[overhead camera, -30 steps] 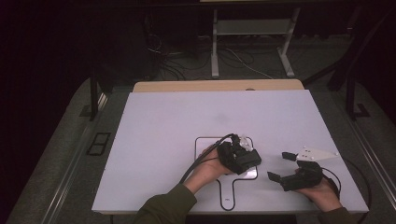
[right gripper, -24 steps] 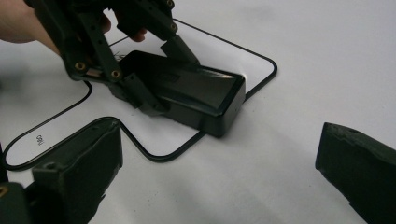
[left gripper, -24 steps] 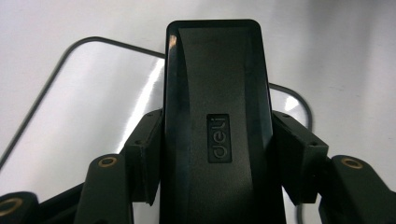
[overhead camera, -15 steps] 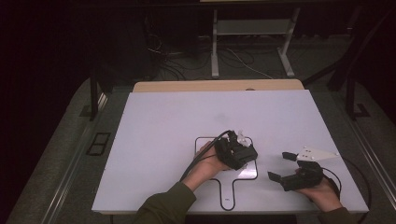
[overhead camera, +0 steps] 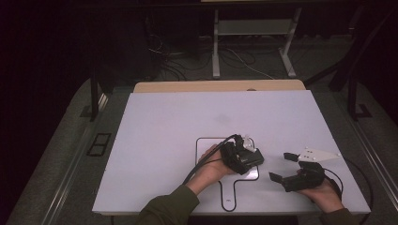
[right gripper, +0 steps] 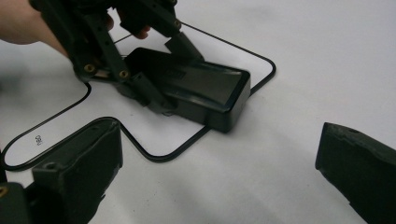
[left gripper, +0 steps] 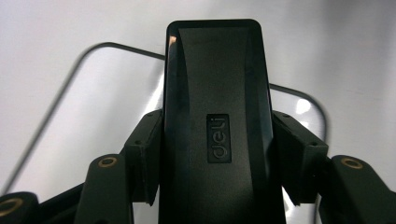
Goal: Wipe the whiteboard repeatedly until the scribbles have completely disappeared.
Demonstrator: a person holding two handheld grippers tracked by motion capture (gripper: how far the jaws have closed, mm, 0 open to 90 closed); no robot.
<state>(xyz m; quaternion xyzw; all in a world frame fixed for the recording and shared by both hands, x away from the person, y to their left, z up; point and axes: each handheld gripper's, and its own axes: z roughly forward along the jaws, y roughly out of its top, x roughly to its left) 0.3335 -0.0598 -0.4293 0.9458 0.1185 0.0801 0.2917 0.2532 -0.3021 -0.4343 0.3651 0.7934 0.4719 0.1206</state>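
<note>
A black oblong case (left gripper: 217, 93) with a small embossed label lies flat on the white table. It sits inside a black outline (overhead camera: 206, 140) drawn on the table, shaped like a paddle with a handle. My left gripper (left gripper: 218, 140) is shut on the case, one pad on each long side. In the high view the left gripper (overhead camera: 244, 159) covers most of the case. The right gripper view shows the case (right gripper: 205, 88) resting on the table in the left gripper (right gripper: 163, 70). My right gripper (overhead camera: 280, 166) stands open to the right of the case, a little apart from it, with nothing between its jaws.
The white tabletop (overhead camera: 187, 117) has bare room to the left and far side. A wooden strip (overhead camera: 216, 86) runs along its far edge. The right gripper sits close to the table's front right corner (overhead camera: 363, 208). Cables and a metal frame (overhead camera: 216, 51) lie on the floor beyond.
</note>
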